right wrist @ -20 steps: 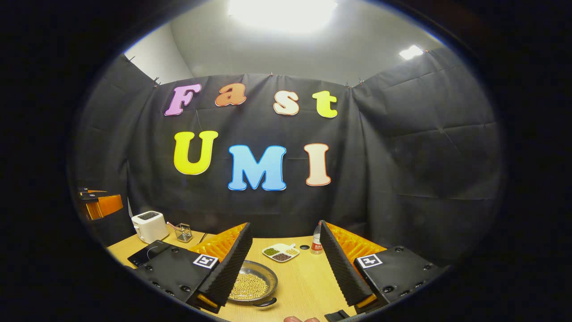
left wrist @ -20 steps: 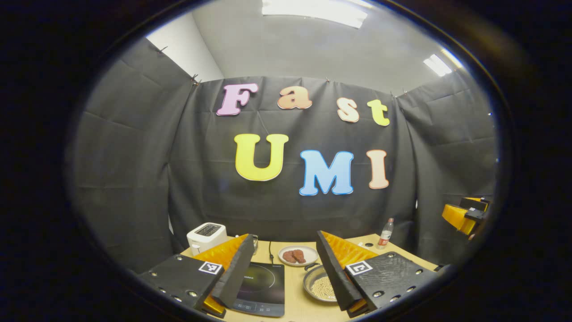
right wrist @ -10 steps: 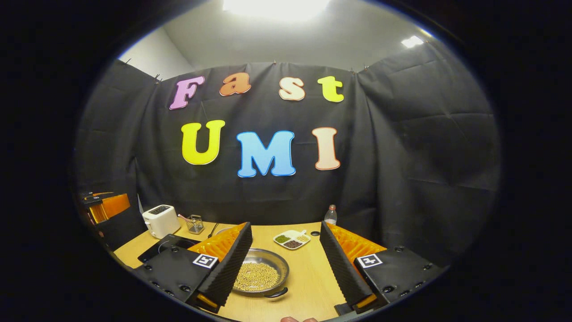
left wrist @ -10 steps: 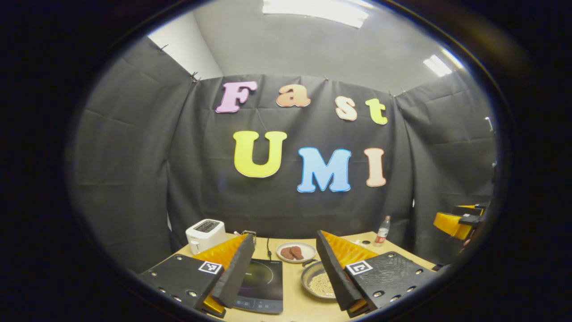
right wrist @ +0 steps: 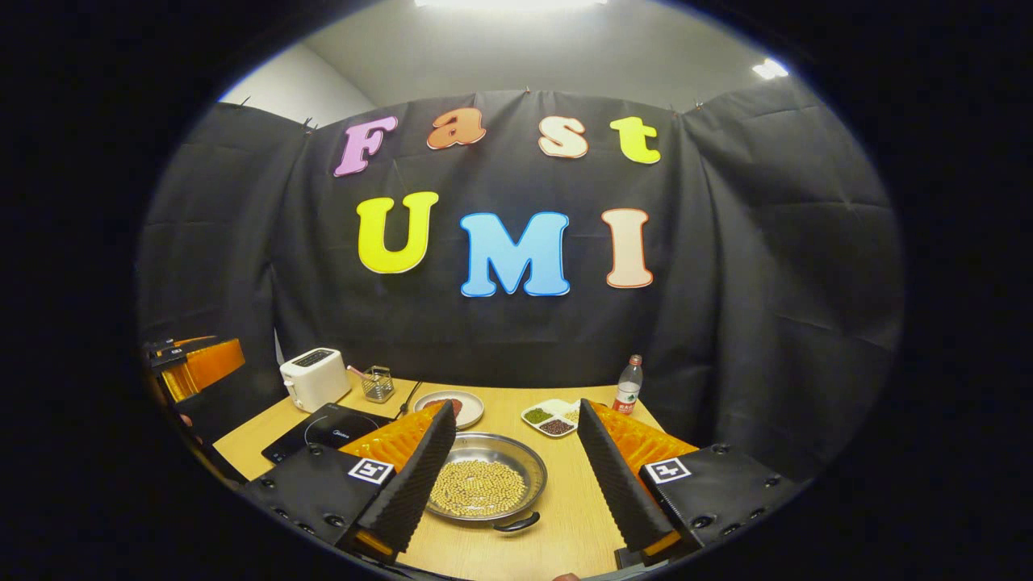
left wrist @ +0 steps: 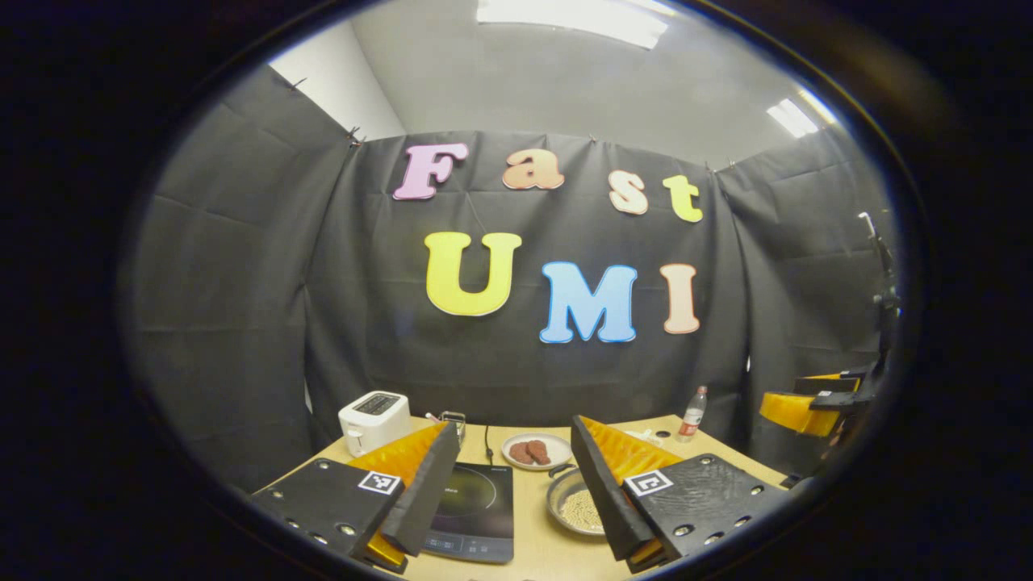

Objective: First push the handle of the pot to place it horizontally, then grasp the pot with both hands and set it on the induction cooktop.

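- Left gripper (left wrist: 508, 492): fingers spread wide, nothing between them, held above the near edge of the table; seen from the right gripper view as an orange and black body (right wrist: 198, 367) at the far left.
- Right gripper (right wrist: 510, 476): fingers spread wide, empty, held above the table with the pot between them in its own view; seen from the left gripper view as an orange body (left wrist: 799, 407) at the far right.
- Pot (right wrist: 488, 484): shallow steel pan, filled with small pale beans, resting on the wooden table (right wrist: 565, 516) to the right of the induction cooktop and not on it. In the left gripper view the pot (left wrist: 575, 508) is partly hidden behind the right finger.
- Pot handle (right wrist: 516, 524): dark loop on the near rim, pointing toward the camera; a second loop (left wrist: 558, 470) shows on the far rim.
- Induction cooktop (left wrist: 476, 512): black glass slab with a ring mark, flat on the table, bare on top, cord running back from it.
- Toaster (right wrist: 315, 378): white, at the back left corner.
- Wire holder (right wrist: 376, 383): small mesh basket beside the toaster.
- Plate (left wrist: 537, 450): white, round, carrying brown pieces, behind the pot.
- Divided dish (right wrist: 553, 420): white, with green and dark grains in its sections.
- Bottle (right wrist: 627, 386): clear plastic, red label, upright at the back right.
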`<act>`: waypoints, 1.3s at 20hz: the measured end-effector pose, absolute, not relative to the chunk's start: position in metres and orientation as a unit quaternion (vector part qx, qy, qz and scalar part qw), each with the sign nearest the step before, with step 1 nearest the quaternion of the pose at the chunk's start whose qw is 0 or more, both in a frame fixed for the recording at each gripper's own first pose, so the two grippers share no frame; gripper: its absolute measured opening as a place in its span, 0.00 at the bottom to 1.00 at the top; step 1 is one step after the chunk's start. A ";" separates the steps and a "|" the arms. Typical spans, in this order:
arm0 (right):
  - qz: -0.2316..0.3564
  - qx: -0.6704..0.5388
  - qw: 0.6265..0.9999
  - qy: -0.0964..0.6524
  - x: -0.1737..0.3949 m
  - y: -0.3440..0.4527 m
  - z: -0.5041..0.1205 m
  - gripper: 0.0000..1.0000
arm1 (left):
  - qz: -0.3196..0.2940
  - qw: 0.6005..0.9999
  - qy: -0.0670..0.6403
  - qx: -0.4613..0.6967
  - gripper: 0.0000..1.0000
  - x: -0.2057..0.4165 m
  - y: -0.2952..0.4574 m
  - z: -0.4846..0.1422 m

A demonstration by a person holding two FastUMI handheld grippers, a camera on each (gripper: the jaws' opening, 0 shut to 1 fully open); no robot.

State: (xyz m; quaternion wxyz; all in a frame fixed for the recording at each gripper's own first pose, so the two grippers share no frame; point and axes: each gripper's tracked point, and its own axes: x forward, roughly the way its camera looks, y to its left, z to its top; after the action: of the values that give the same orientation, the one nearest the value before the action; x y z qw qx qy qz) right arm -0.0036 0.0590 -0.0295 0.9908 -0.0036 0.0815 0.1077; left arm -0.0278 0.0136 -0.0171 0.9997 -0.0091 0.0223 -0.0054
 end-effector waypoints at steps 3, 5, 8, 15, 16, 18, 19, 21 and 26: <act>0.130 -0.006 0.985 0.112 0.001 0.071 -0.045 0.93 | -0.001 1.000 0.028 -0.004 0.82 -0.031 0.019 -0.021; 0.137 -0.012 0.980 0.141 0.003 0.075 -0.061 0.72 | 0.003 0.999 0.033 -0.004 0.82 -0.030 0.020 -0.025; 0.154 -0.024 0.972 0.176 0.005 0.086 -0.078 0.46 | 0.003 0.999 0.042 -0.010 0.82 -0.034 0.020 -0.034; 0.200 -0.045 0.939 0.277 0.000 0.113 -0.135 0.03 | 0.002 0.998 0.065 -0.023 0.85 -0.034 0.029 -0.060; 0.207 -0.050 0.932 0.293 -0.004 0.116 -0.141 0.02 | 0.003 0.997 0.070 -0.027 0.85 -0.035 0.031 -0.065; 0.228 -0.052 0.917 0.324 -0.011 0.126 -0.162 0.02 | 0.006 0.996 0.081 -0.032 0.85 -0.034 0.038 -0.075; 0.237 -0.053 0.909 0.339 -0.013 0.131 -0.169 0.02 | 0.009 0.996 0.087 -0.031 0.85 -0.034 0.043 -0.079; 0.232 -0.073 0.900 0.361 -0.013 0.130 -0.184 0.02 | 0.012 0.995 0.096 -0.023 0.85 -0.035 0.050 -0.084; 0.237 -0.104 0.872 0.416 -0.027 0.131 -0.223 0.02 | 0.012 0.994 0.109 -0.020 0.84 -0.037 0.061 -0.085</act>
State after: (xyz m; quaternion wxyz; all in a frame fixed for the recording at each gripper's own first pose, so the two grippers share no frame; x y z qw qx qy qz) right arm -0.0266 0.1309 -0.2229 0.8720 -0.1040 0.4156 0.2370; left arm -0.0373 0.0606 -0.0852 0.9938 -0.0203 0.1089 0.0120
